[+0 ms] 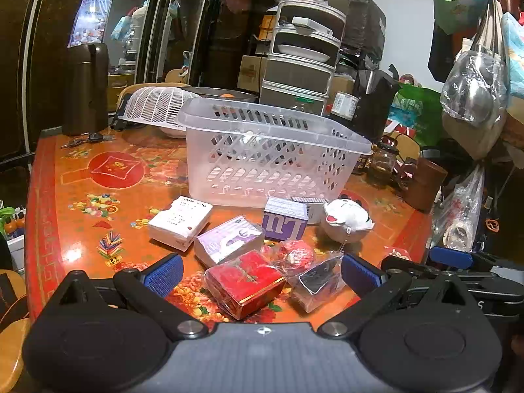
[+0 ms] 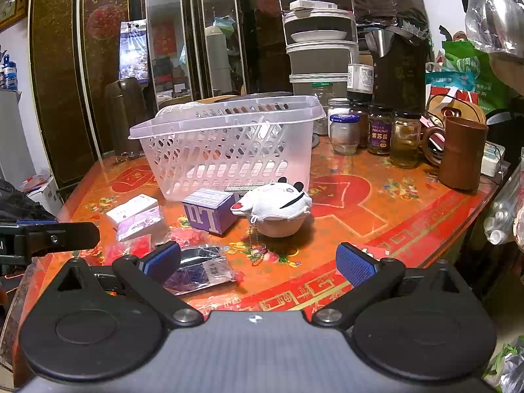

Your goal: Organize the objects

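Note:
A clear plastic basket point(image 1: 271, 154) stands on the orange table point(image 1: 98, 196); it also shows in the right wrist view point(image 2: 226, 150). In front of it lie a white box point(image 1: 180, 222), a lilac packet point(image 1: 229, 242), a purple box point(image 1: 285, 219), a white plush toy point(image 1: 347, 222), a red box point(image 1: 249, 281), a red wrapped item point(image 1: 294, 252) and a clear bag with a dark item point(image 1: 317, 281). My left gripper point(image 1: 262, 275) is open, low over the red box. My right gripper point(image 2: 258, 262) is open near the table's front edge, the plush toy point(image 2: 278, 206) and purple box point(image 2: 209, 213) beyond it.
Several glass jars point(image 2: 380, 131) and a brown cup point(image 2: 461, 154) stand at the back right. A brown flask point(image 1: 85, 88) and a white mesh cover point(image 1: 157, 104) stand at the back left. Stacked food covers point(image 1: 301, 55) rise behind the basket. Bags hang at the right.

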The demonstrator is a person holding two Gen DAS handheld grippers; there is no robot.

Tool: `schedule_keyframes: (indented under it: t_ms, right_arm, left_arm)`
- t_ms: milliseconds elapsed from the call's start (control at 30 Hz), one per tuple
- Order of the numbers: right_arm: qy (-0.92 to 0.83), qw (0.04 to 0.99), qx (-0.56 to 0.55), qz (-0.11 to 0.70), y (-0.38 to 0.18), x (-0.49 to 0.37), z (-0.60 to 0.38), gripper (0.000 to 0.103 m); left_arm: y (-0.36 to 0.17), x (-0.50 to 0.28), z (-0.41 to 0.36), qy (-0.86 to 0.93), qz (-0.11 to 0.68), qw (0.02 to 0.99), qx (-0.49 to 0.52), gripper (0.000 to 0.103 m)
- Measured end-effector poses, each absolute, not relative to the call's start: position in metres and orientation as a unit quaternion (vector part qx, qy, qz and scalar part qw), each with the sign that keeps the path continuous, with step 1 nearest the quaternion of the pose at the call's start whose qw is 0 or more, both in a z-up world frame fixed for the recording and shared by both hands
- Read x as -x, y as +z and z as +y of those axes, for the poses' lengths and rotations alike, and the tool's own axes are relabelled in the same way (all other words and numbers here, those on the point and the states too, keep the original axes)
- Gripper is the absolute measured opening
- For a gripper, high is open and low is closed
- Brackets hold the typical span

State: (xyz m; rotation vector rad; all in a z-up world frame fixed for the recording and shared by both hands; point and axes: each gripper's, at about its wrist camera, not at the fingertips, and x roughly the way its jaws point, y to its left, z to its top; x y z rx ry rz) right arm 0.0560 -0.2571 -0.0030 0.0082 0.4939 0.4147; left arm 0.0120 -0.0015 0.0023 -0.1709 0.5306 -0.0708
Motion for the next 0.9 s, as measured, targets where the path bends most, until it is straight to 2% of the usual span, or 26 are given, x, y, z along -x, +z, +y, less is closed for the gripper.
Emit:
schedule_keyframes:
  t_ms: [900]
  right_arm:
    - [0.203, 0.945, -0.008, 0.255, -0.0095, -0.0606, -0.2571, 0.103]
  left_arm:
    - [-0.0009, -0.0140, -0.0009, -0.032, 0.265, 0.960, 0.087, 0.103]
